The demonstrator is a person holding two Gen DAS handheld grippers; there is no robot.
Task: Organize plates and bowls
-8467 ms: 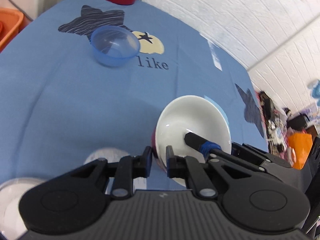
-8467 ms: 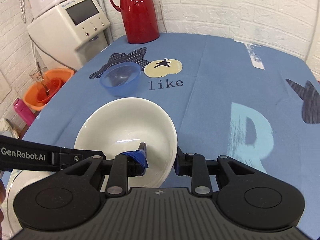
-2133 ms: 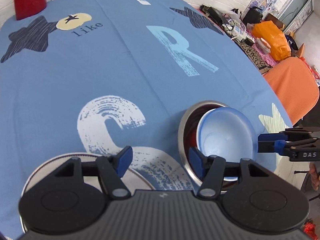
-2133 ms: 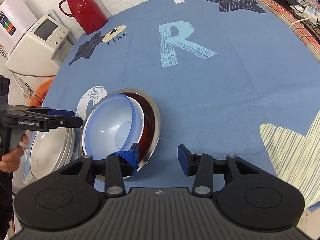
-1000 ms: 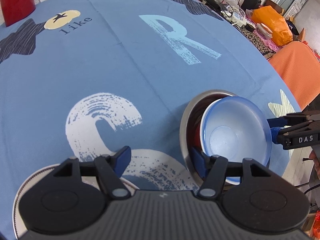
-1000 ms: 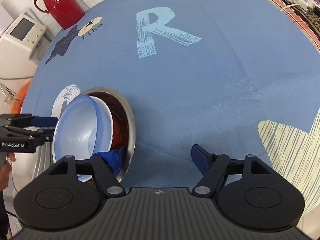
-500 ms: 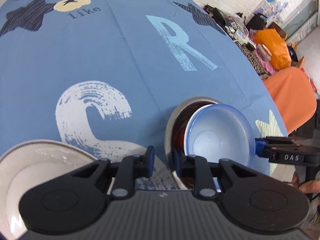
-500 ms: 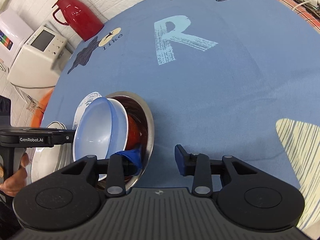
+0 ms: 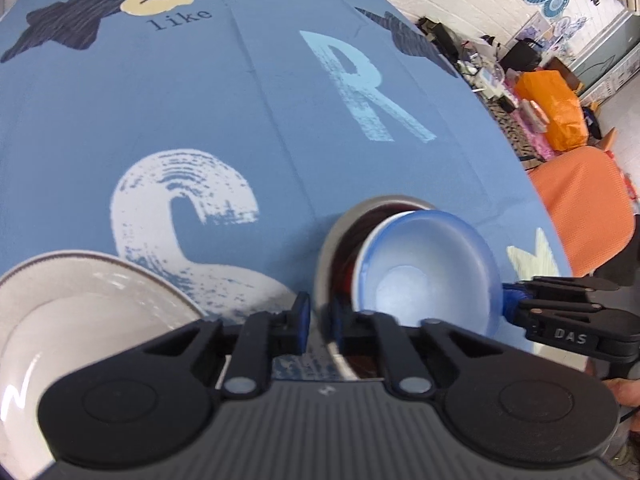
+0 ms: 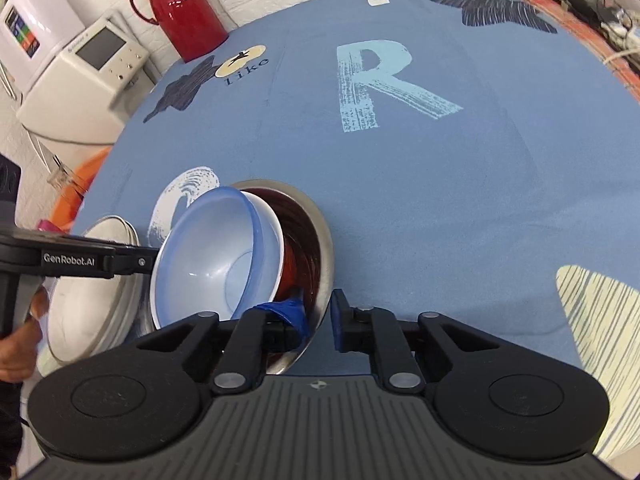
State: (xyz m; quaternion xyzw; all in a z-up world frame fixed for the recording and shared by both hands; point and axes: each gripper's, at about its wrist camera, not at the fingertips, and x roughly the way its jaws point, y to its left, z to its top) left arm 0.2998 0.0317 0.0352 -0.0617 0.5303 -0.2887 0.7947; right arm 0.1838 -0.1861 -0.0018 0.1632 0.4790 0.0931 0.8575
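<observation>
Left gripper [image 9: 316, 322] clamped on the near rim of the steel bowl [image 9: 326, 248], one finger outside the wall, one inside. Right gripper [image 10: 320, 316] clamped likewise on the same bowl's [image 10: 320, 240] opposite rim; in the left view it [image 9: 510, 306] sits hard against the stack's far side. So the steel bowl is held from both sides.

Stack: blue bowl [image 10: 208, 256] nested in a white bowl [image 10: 272, 224], over a red one [image 10: 298, 248], all inside the steel bowl. Inner bowls sit tilted, leaning toward the plates [image 10: 92, 300], not seated flat.

Likely step: shifting the whole nest as one piece. Advice: keep both grips level and move together; any twist or uneven lift would tip the loose inner bowls out over the low side. Go slow, and set down flat before opening either grip.

Outward from the steel bowl: plates just beside it on the left-gripper side, close enough to clip. Tablecloth [image 10: 440, 184] beyond the bowl is bare through the printed "R" [image 10: 384, 80], so plenty of room that way. Red flask [image 10: 180, 8] stands well off at the far edge. The table edge runs close behind both grippers, with an orange chair [image 9: 588, 208] past it, so push away rather than pull back.
</observation>
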